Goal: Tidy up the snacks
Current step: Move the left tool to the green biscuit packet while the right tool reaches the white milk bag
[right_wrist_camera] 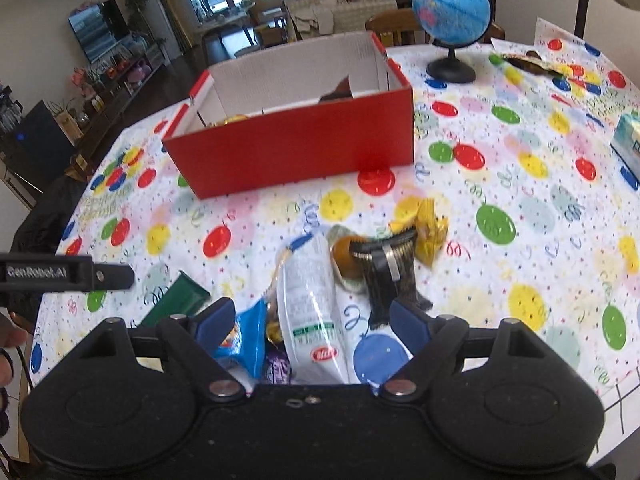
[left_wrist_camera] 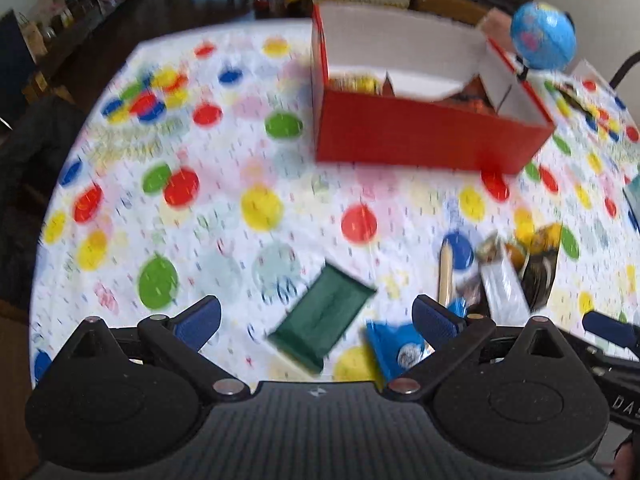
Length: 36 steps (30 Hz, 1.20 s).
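Observation:
My left gripper (left_wrist_camera: 318,320) hangs open over a flat dark green packet (left_wrist_camera: 324,320) lying on the tablecloth between its fingers, with neither pad touching it. A blue packet (left_wrist_camera: 394,346) lies by the right finger. My right gripper (right_wrist_camera: 312,320) is open over a pile of snacks. A long white see-through packet (right_wrist_camera: 310,304) lies between its fingers, and the blue packet (right_wrist_camera: 244,336) is at its left finger. A black packet (right_wrist_camera: 384,272) and a yellow packet (right_wrist_camera: 430,228) lie just beyond. The open red box (right_wrist_camera: 300,148) stands further back with some snacks inside.
A blue globe (right_wrist_camera: 452,4) on a black stand sits behind the box at its right. A light blue carton (right_wrist_camera: 628,136) lies at the right table edge. The round table (right_wrist_camera: 540,216) has a balloon-print cloth. A left gripper finger (right_wrist_camera: 116,274) reaches in from the left.

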Each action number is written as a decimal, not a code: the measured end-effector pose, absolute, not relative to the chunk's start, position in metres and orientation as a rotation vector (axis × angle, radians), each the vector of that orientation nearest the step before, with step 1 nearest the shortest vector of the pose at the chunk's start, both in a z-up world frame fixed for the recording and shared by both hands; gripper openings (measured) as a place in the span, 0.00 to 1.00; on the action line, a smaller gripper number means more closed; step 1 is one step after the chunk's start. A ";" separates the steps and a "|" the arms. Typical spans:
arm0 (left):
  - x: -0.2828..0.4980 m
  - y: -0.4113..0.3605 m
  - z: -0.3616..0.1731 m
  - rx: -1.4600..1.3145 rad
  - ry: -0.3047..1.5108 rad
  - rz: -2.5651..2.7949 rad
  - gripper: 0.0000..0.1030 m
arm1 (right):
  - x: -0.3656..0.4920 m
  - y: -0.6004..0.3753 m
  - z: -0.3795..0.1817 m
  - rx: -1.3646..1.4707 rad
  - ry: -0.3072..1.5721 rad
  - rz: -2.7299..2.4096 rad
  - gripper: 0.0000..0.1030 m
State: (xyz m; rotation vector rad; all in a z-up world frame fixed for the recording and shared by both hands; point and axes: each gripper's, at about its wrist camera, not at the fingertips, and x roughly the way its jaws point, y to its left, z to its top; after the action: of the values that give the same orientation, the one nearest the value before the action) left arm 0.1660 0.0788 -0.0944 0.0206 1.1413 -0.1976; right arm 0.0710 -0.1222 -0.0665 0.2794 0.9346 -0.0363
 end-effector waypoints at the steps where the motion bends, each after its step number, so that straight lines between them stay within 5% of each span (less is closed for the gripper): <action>1: 0.167 0.080 -0.101 0.018 1.160 -0.196 0.99 | 0.071 -0.122 -0.069 0.281 0.943 -0.038 0.81; 23: 0.193 0.077 -0.166 0.133 1.257 -0.228 0.98 | 0.086 -0.107 -0.108 0.194 1.031 -0.084 0.56; 32: 0.190 0.072 -0.173 0.162 1.257 -0.238 0.77 | 0.088 -0.104 -0.108 0.175 1.023 -0.076 0.52; 36: 0.189 0.070 -0.170 0.168 1.248 -0.247 0.64 | 0.087 -0.104 -0.107 0.175 1.016 -0.068 0.43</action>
State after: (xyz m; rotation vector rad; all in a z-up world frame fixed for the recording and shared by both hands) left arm 0.1893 0.0697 -0.1703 0.1681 1.2477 -0.2470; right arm 0.0867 -0.1038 -0.1069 0.1745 1.0159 -0.0681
